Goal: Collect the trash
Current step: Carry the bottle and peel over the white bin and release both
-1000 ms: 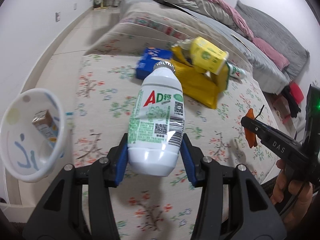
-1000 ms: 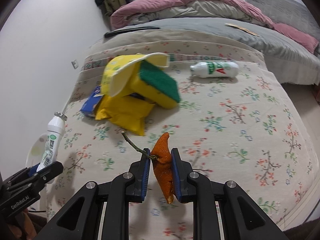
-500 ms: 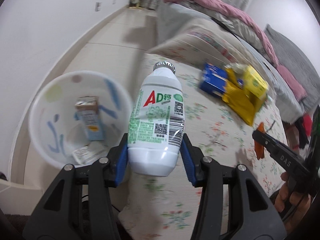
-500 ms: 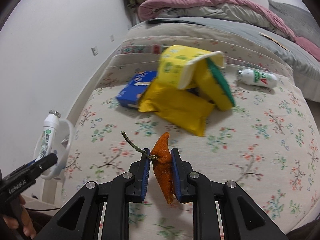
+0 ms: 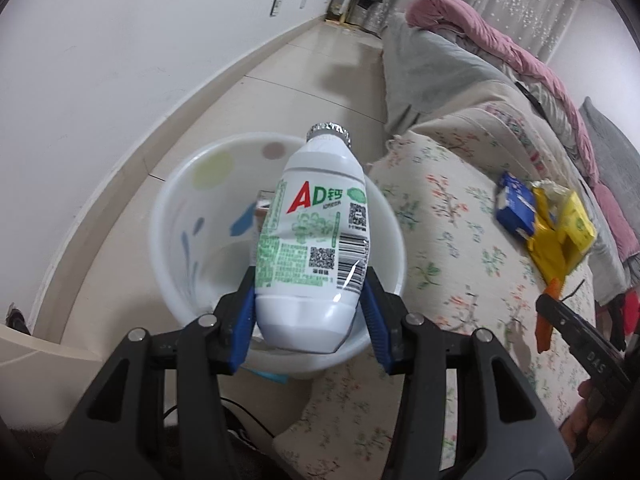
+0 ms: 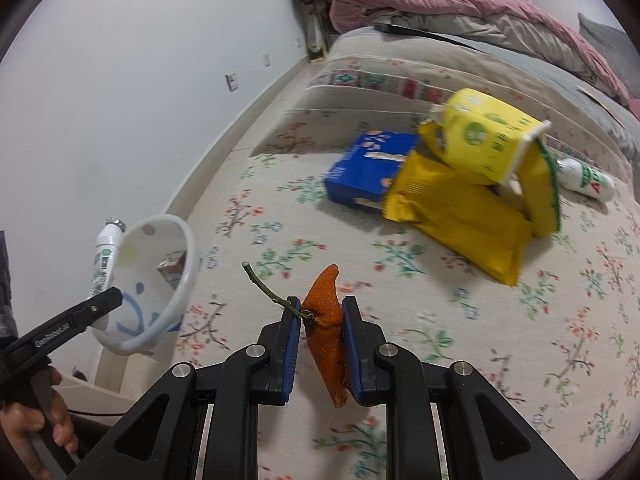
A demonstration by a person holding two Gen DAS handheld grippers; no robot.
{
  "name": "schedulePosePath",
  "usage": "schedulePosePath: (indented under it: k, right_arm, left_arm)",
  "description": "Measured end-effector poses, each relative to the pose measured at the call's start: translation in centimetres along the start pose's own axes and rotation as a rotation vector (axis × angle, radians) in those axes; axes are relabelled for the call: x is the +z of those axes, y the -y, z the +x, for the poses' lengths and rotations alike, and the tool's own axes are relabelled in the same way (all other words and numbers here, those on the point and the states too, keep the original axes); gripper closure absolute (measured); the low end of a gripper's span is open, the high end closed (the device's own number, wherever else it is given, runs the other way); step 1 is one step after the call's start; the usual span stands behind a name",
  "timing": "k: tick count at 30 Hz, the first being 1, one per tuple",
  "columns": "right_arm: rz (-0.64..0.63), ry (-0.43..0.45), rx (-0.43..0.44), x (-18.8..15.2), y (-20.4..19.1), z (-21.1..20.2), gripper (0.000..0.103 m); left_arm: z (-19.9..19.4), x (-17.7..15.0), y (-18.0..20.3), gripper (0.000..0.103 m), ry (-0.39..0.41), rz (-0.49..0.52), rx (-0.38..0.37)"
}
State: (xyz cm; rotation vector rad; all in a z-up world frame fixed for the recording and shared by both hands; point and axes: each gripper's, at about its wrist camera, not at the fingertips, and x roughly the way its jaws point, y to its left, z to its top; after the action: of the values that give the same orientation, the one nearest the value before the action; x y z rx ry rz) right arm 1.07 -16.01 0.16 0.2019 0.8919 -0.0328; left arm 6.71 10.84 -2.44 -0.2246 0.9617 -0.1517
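Observation:
My left gripper (image 5: 310, 312) is shut on a white AD bottle (image 5: 316, 240) with a green label and foil cap, held over the white bin (image 5: 176, 240) that stands on the floor beside the bed. The bottle (image 6: 106, 256) and bin (image 6: 160, 280) also show in the right wrist view, with a small carton (image 6: 174, 270) inside. My right gripper (image 6: 320, 340) is shut on an orange peel (image 6: 326, 332) with a stem, above the floral bedspread (image 6: 440, 300). That gripper (image 5: 560, 316) shows at the left view's right edge.
On the bed lie a blue box (image 6: 370, 170), a yellow packet (image 6: 452, 216), a yellow carton (image 6: 486, 136) and a second white bottle (image 6: 586, 180). Pink and grey bedding (image 6: 460, 8) is piled behind. A white wall (image 5: 120, 60) runs along the left.
My left gripper has swung left with the bottle, from over the bed to over the bin. My right gripper has turned left with the peel, bringing the bin into its view.

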Motion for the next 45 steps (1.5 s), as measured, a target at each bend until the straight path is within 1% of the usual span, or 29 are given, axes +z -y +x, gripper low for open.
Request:
schedulePosePath:
  k: [2, 5, 6, 8, 9, 10, 12, 14, 15, 19, 23, 28, 34, 40, 41, 42, 43, 45]
  right_arm:
    - [-0.001, 0.000, 0.016, 0.2, -0.5, 0.3, 0.081]
    - [-0.002, -0.001, 0.039, 0.7, -1.0, 0.7, 0.081]
    - [-0.006, -0.001, 0.045, 0.9, -1.2, 0.8, 0.081]
    - [-0.014, -0.004, 0.060, 1.3, -1.6, 1.1, 0.081]
    - [-0.017, -0.007, 0.070, 1.5, -1.9, 1.3, 0.081]
    - [-0.019, -0.009, 0.077, 1.7, -2.1, 1.3, 0.081]
    - [-0.028, -0.013, 0.096, 2.1, -2.8, 1.6, 0.081]
    - [-0.041, -0.019, 0.115, 2.4, -3.6, 1.8, 0.081]
    - [-0.050, -0.023, 0.124, 2.6, -4.1, 1.9, 0.081]
    - [-0.082, -0.043, 0.172, 3.3, -6.2, 2.6, 0.081]
    - [-0.119, -0.065, 0.216, 3.8, -8.8, 3.8, 0.081]
    - [-0.156, -0.104, 0.263, 4.1, -11.5, 5.8, 0.081]
    - [-0.157, -0.134, 0.295, 4.5, -13.2, 7.6, 0.081]
    - [-0.158, -0.136, 0.311, 5.1, -14.0, 8.6, 0.080]
    - [-0.156, -0.137, 0.317, 5.1, -14.1, 8.6, 0.078]
    - [-0.151, -0.137, 0.320, 5.2, -14.1, 8.7, 0.069]
    - [-0.143, -0.136, 0.326, 5.3, -14.0, 8.7, 0.052]
    - [-0.116, -0.113, 0.342, 5.4, -13.6, 8.0, 0.029]
  left_arm:
    - [0.3, 0.2, -0.3, 0.052, 0.007, 0.007, 0.012]
    - [0.9, 0.4, -1.1, 0.052, -0.010, -0.014, 0.034]
    - [0.9, 0.6, -1.4, 0.050, -0.009, -0.034, 0.046]
    - [0.6, 0.8, -1.6, 0.040, -0.004, -0.044, 0.064]
    - [0.3, 1.0, -1.7, 0.029, 0.008, -0.043, 0.088]
    - [-0.1, 1.0, -1.7, 0.021, 0.018, -0.039, 0.119]
    - [-0.7, 1.2, -1.8, 0.019, 0.033, -0.018, 0.187]
    - [-1.1, 1.3, -2.2, 0.017, 0.016, -0.010, 0.238]
    - [-1.3, 1.3, -2.5, 0.016, 0.007, -0.018, 0.256]
    - [-1.9, 1.3, -4.7, 0.012, -0.023, -0.083, 0.285]
    - [-2.1, 1.3, -5.9, 0.011, -0.027, -0.121, 0.304]
    - [-2.2, 1.1, -6.7, 0.009, -0.031, -0.147, 0.296]
    - [-2.2, 1.1, -7.2, 0.009, -0.031, -0.166, 0.288]
    - [-2.0, 1.1, -7.7, 0.009, -0.045, -0.183, 0.272]
    - [-1.9, 1.1, -7.7, 0.009, -0.047, -0.185, 0.270]
    - [-1.9, 1.1, -7.8, 0.009, -0.048, -0.186, 0.268]
    - [-1.9, 1.1, -7.8, 0.009, -0.049, -0.188, 0.266]
    - [-1.8, 1.1, -7.8, 0.009, -0.051, -0.187, 0.262]
